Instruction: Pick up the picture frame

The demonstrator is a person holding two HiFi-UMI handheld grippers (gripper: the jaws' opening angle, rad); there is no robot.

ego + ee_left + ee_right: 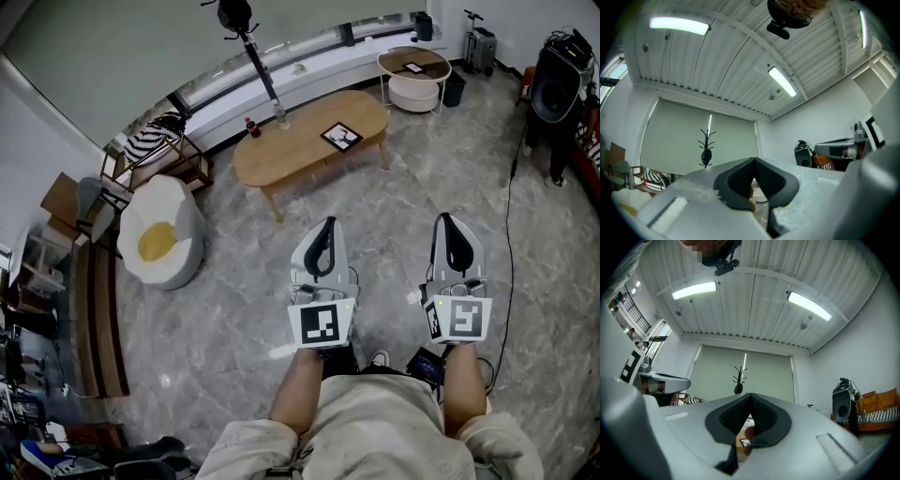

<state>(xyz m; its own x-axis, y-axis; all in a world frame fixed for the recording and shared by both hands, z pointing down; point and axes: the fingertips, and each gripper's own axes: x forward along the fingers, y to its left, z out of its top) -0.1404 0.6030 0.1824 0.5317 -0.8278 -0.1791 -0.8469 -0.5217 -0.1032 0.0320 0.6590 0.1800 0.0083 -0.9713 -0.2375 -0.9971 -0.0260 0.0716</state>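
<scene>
The picture frame (341, 136), black-edged with a white picture, lies flat on the right part of an oval wooden coffee table (300, 150) across the room. Both grippers are held out at waist height, well short of the table and over the marble floor. My left gripper (325, 227) has its jaws shut with nothing between them, and so does my right gripper (445, 221). In the left gripper view the left gripper (754, 160) points at the far blind. In the right gripper view the right gripper (750, 394) points the same way, and the frame (746, 442) peeks out below its pads.
A small red-capped bottle (251, 127) and a clear bottle (280, 117) stand on the table's left end. A white beanbag (161, 234) sits at left, a round side table (413, 66) behind, a coat stand (246, 37) by the window, and a speaker (553, 84) with a trailing cable at right.
</scene>
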